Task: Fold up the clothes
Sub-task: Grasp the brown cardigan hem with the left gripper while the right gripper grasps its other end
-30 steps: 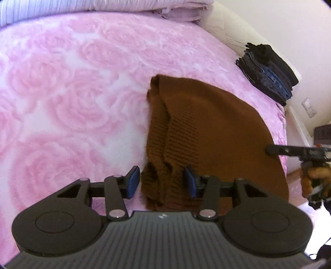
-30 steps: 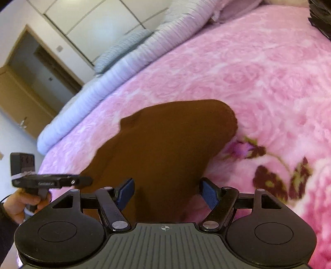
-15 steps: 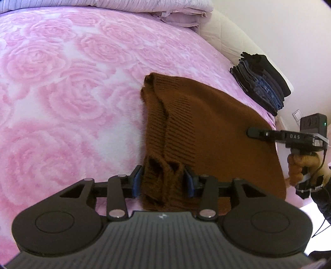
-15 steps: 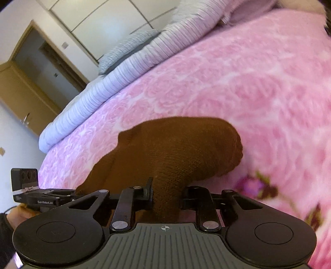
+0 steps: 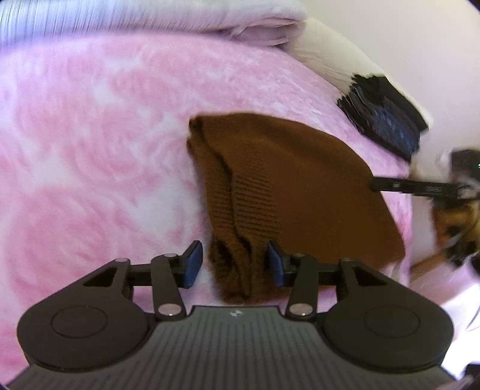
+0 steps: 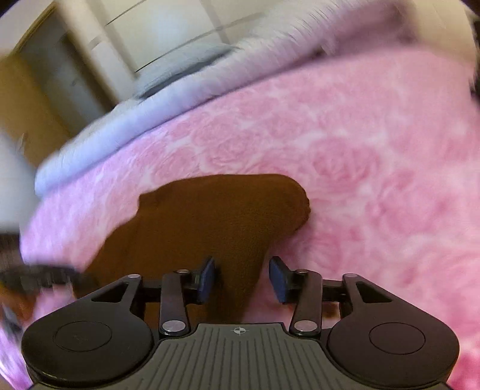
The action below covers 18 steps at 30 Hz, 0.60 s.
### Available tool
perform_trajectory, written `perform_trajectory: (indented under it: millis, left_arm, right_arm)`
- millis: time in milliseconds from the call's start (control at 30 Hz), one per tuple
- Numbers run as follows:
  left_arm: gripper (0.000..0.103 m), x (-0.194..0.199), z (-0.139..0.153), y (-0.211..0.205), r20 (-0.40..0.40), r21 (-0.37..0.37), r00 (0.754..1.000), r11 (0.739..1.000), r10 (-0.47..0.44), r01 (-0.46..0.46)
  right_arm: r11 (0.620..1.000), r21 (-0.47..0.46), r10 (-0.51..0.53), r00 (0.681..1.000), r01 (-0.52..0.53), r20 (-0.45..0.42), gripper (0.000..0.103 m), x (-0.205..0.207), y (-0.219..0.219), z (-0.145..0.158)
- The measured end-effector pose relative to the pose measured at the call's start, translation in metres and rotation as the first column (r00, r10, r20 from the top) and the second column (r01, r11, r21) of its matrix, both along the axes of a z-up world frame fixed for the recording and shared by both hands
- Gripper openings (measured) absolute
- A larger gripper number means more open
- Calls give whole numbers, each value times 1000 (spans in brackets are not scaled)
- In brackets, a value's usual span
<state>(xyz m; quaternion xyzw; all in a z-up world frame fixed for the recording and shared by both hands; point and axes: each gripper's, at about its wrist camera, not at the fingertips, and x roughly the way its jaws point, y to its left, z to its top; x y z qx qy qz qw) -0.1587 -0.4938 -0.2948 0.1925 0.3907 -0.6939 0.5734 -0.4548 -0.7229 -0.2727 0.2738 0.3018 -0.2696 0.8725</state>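
A brown knit sweater [image 5: 294,186] lies folded on the pink rose-patterned bed cover [image 5: 90,168]. My left gripper [image 5: 234,265] is open, its blue pads either side of the sweater's ribbed near edge. My right gripper [image 6: 242,279] is open too, with the sweater's [image 6: 210,222] near corner lying between its pads. The right gripper also shows at the sweater's right edge in the left wrist view [image 5: 420,187]. Both views are blurred by motion.
A stack of dark folded clothes [image 5: 384,120] sits at the bed's far right corner. Folded lilac bedding [image 5: 150,15] lies along the far side. A wardrobe and a wooden door [image 6: 27,102] stand beyond the bed.
Both grippers, which had closed on the sweater's edges half a second ago, have opened and let it go. The sweater rests on the bed. Both cameras are moving.
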Motion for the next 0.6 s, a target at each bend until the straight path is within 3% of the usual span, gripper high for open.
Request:
perform_trajectory:
  millis: [67, 133, 167, 267, 333, 367, 400, 433, 500, 567, 600]
  left_arm:
    - [46, -16, 16, 16, 169, -54, 983, 996, -67, 77]
    - [47, -37, 29, 33, 357, -95, 923, 977, -144, 190]
    - [47, -53, 29, 42, 471, -100, 858, 954, -204, 281]
    - [47, -97, 15, 61, 727, -34, 606, 864, -323, 502]
    - [42, -117, -3, 62, 813, 44, 453, 815, -365, 578]
    - [37, -123, -11, 59, 837, 75, 398, 799, -376, 597]
    - [21, -125, -16, 56, 848, 93, 367, 790, -381, 606]
    - [14, -126, -19, 53, 854, 103, 350, 787, -383, 609]
    - [12, -125, -20, 48, 859, 115, 332, 779, -390, 617]
    - [8, -121, -13, 46, 875, 113, 307, 774, -375, 623]
    - [7, -119, -11, 47, 899, 109, 269, 772, -345, 626]
  right_arm:
    - [985, -131, 108, 993, -113, -49, 47, -3, 39, 15]
    - [934, -258, 223, 967, -249, -126, 48, -2, 80, 21]
    - [914, -291, 245, 956, -284, -163, 48, 1, 90, 16]
    - [839, -378, 301, 913, -391, -275, 48, 10, 119, 3]
    - [779, -425, 328, 877, -461, -352, 48, 16, 139, -6]
    - [745, -445, 338, 857, -496, -390, 48, 19, 149, -11]
    - [710, -463, 345, 835, -530, -428, 48, 22, 159, -15]
    - [673, -478, 351, 813, -564, -465, 48, 25, 168, -20]
    - [599, -502, 349, 768, -624, -537, 48, 31, 186, -29]
    - [567, -522, 323, 755, -637, -570, 47, 35, 187, -34]
    - [555, -530, 315, 752, -641, -579, 47, 36, 187, -35]
